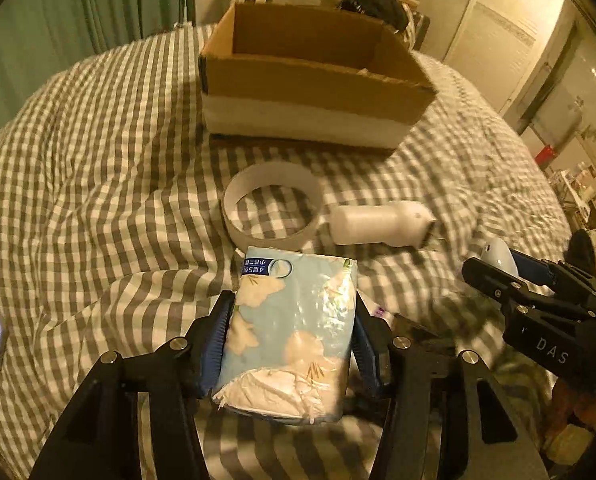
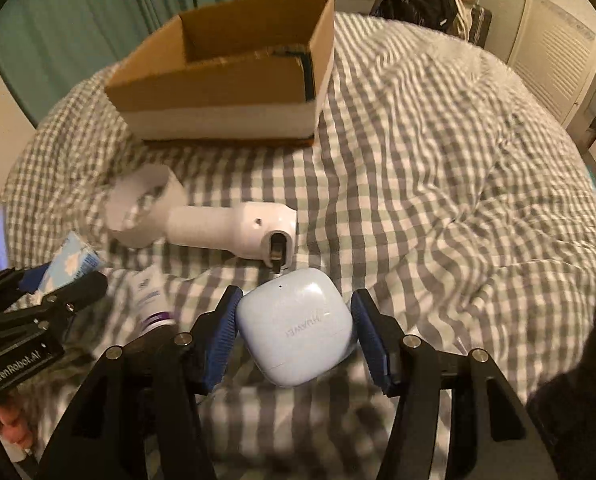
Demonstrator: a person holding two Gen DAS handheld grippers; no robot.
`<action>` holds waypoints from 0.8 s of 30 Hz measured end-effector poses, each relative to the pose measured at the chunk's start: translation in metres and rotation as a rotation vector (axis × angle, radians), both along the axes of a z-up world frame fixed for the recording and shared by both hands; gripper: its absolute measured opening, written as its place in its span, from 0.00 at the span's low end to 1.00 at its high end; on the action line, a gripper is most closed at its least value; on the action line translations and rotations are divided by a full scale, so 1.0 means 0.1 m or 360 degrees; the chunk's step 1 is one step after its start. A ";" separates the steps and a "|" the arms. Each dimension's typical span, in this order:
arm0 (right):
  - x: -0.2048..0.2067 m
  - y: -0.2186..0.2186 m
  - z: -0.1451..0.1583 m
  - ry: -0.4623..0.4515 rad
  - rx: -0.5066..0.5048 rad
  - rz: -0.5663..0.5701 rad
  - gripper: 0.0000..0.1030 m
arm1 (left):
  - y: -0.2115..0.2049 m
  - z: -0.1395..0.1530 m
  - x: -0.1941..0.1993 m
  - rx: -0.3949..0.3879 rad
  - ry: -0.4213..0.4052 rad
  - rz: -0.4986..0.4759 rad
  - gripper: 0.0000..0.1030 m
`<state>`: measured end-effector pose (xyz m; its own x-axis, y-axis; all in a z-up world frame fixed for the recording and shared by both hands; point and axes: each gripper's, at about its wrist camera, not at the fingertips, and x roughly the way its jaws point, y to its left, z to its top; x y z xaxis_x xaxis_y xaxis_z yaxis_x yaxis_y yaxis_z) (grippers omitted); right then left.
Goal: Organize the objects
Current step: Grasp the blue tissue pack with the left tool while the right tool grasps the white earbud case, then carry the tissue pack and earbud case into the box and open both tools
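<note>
Left gripper (image 1: 292, 332) pinches a tissue pack (image 1: 290, 332) across its width, both blue pads pressed into the sides, pack lying on or just above the checked bedcover (image 1: 98, 184); can't tell if it's lifted. Pack looks light and soft, the plastic wrap slick and crinkly, near end torn open with tissue showing. A squeeze will dent it rather than crack it; the mid-length side grip looks fine, though the film could slide if the pinch is loose.

Right gripper (image 2: 294, 332) straddles a pale blue earbud case (image 2: 296, 332). Left pad touches or nearly touches it, right pad shows a small gap, so jaws look not quite closed; can't say it's gripped. Case is hard, smooth, rounded and small, likely light and slippery. Best taken across the flat sides at the widest part; the rounded corners could squirt out.

Cardboard box (image 1: 310, 80), open-topped, sits farther up the bed, the likely drop spot. Between it and the grippers lie a white handheld fan (image 2: 202, 220), ring head and handle flat on the cover, rigid, handle the obvious hold. A small white tube with a purple band (image 2: 152, 300) lies beside the right gripper.
</note>
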<state>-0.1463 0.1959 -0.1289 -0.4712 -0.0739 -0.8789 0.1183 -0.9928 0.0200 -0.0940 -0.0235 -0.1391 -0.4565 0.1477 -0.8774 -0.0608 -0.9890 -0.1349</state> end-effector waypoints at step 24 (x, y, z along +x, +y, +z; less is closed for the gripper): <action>0.83 -0.53 1.75 0.0634 0.0012 0.0195 0.54 | 0.15 1.37 0.32 -0.0124 0.0553 -0.0028 0.54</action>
